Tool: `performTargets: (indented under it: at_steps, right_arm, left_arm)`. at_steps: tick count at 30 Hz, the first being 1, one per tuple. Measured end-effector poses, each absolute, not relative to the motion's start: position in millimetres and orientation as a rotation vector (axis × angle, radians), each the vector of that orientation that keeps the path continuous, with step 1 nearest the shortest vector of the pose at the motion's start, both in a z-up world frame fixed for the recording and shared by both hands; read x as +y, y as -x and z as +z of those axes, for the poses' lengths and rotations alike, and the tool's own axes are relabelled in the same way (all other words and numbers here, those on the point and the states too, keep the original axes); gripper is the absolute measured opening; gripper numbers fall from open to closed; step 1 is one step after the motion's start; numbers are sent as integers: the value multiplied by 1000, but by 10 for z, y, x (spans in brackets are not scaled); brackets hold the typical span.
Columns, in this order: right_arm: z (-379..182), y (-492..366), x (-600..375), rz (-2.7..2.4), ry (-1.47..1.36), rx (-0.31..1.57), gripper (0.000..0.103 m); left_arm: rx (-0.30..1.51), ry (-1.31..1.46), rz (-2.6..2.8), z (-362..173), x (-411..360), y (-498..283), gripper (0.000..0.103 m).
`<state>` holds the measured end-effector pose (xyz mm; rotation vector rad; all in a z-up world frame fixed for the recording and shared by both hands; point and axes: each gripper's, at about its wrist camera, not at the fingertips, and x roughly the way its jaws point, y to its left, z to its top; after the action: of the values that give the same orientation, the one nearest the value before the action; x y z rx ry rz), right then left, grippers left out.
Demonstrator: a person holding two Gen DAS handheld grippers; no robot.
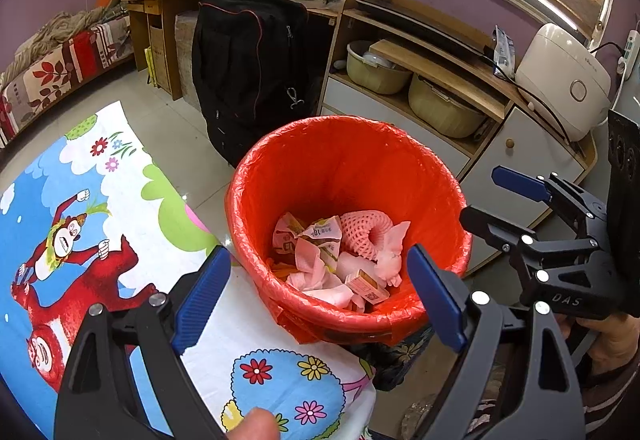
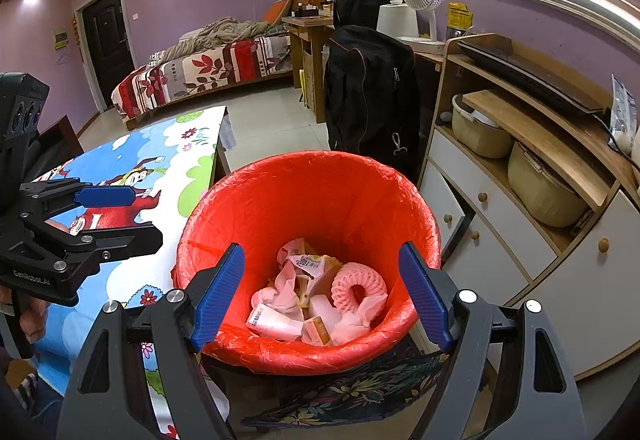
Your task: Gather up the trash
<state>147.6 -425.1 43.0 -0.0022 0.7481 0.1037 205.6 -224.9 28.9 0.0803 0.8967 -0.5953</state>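
A bin with a red plastic liner (image 1: pixel 344 159) (image 2: pixel 312 195) stands on the floor beside the table. It holds trash: crumpled tissues (image 1: pixel 316 272), a pink foam fruit net (image 1: pixel 366 234) (image 2: pixel 358 286), printed wrappers (image 1: pixel 320 234) (image 2: pixel 310 264) and a small carton (image 1: pixel 366 286). My left gripper (image 1: pixel 320 294) is open and empty, above the bin's near rim. My right gripper (image 2: pixel 322 296) is open and empty, above the bin. Each gripper also shows in the other's view, the right one (image 1: pixel 504 199) and the left one (image 2: pixel 116 213), both open.
A table with a cartoon cloth (image 1: pixel 80 224) (image 2: pixel 132 175) is left of the bin. A black suitcase (image 1: pixel 248 67) and a wooden cabinet (image 2: pixel 520 167) with pots stand behind it. A bed (image 2: pixel 208 71) is further back. A dark floral cloth (image 2: pixel 360 392) lies under the bin.
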Motion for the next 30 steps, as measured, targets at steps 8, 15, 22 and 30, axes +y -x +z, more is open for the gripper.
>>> performTargets:
  at_steps: [8,15,22,30]
  right_arm:
    - [427,-1478,-4251,103,4,748,75]
    - [426,-1482,-4253,101,4,748,75]
    - [428,-1480,-4258,102,2,748,75]
    - [423,-1484,-4261,103,3,748,75]
  left_arm:
    - [896,-81,-595,287,-2258,-2035,89]
    - [893,-85,-591,286,-2256,-2032,90]
    - [893,-87,-591,288,-2257,-2031,90]
    - [890,-85,-592,294,-2252,-2029,94]
